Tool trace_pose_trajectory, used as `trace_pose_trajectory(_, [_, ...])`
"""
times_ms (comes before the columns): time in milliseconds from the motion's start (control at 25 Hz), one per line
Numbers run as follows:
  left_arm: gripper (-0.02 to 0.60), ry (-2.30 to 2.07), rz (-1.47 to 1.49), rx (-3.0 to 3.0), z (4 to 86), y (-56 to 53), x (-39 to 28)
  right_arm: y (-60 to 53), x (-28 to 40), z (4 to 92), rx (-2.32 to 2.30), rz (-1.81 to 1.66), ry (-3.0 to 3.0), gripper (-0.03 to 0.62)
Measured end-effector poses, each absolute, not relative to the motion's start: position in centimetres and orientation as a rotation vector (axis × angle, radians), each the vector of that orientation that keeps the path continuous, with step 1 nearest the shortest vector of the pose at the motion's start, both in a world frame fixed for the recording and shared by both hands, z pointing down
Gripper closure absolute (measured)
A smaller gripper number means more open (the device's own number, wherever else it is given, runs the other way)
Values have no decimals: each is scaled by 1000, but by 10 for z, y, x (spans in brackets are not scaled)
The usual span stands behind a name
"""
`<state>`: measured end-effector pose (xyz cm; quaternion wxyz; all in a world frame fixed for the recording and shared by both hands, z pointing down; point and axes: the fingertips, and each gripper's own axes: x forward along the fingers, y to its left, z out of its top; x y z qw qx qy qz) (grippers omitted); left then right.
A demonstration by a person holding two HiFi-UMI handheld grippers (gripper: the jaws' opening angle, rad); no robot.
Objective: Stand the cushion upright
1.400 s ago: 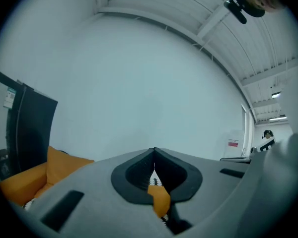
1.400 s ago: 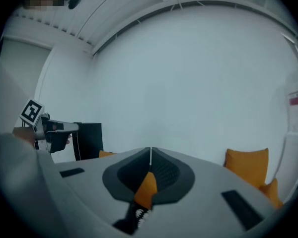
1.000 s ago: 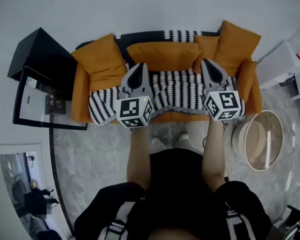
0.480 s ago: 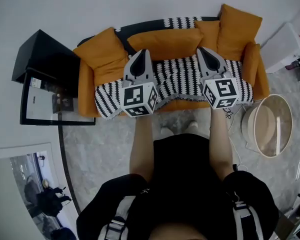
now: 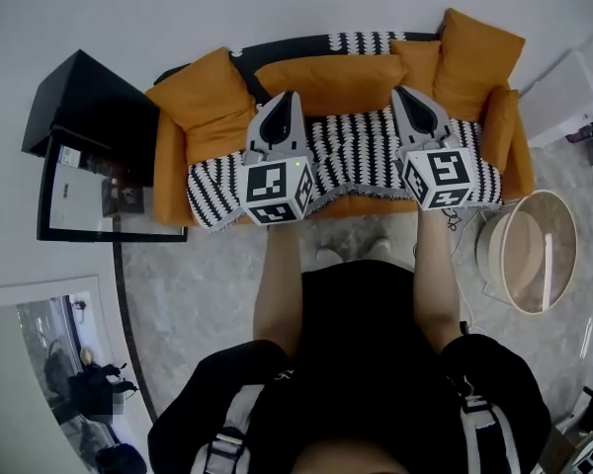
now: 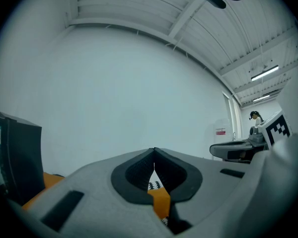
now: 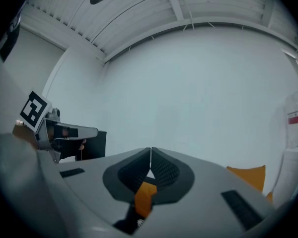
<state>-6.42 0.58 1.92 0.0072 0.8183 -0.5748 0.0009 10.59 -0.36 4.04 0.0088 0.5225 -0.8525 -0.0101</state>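
- Both grippers are up in front of the person, side by side and well apart, pointing level toward the sofa (image 5: 168, 181).
- The left tongs (image 5: 289, 97) are clenched: in the left gripper view the dark pads meet tip to tip with nothing between them. Only a sliver of orange and patterned fabric shows through the opening below the tips.
- It's the same on the other side. The right tongs (image 5: 401, 93) are clenched and empty, pads pressed together, with a patch of orange visible behind them.
- Both gripper views look out over the sofa at the white wall (image 6: 139, 83).
- Now the task's thing: the long cushion (image 5: 326, 79) lies lengthwise along the sofa's backrest, mid-sofa. In the head view it sits between the two tong tips.
- Neither tong grips it.
- A big orange cushion, the left cushion (image 5: 210, 92), leans at the left end of the sofa.
- At the right end, a tall cushion (image 5: 479, 52) is propped in the corner, with a smaller cushion (image 5: 415, 62) just beside it.
- One more, the side cushion (image 5: 496, 131), rests against the right arm.
- A black-and-white throw (image 5: 356, 161) covers the seat and hangs over the front edge. More of the same pattern runs along the top of the backrest.
- A black cabinet (image 5: 79, 102) stands left of the sofa.
- A round pale tub (image 5: 529, 250) sits on the marbled floor (image 5: 208, 294) to the right.
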Motion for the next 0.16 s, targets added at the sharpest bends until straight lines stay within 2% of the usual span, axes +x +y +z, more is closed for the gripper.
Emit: trace_pose_trajectory(160, [572,-1781,14,2557,27,0,-62,-9,106,43,1629,-39,-2656,582])
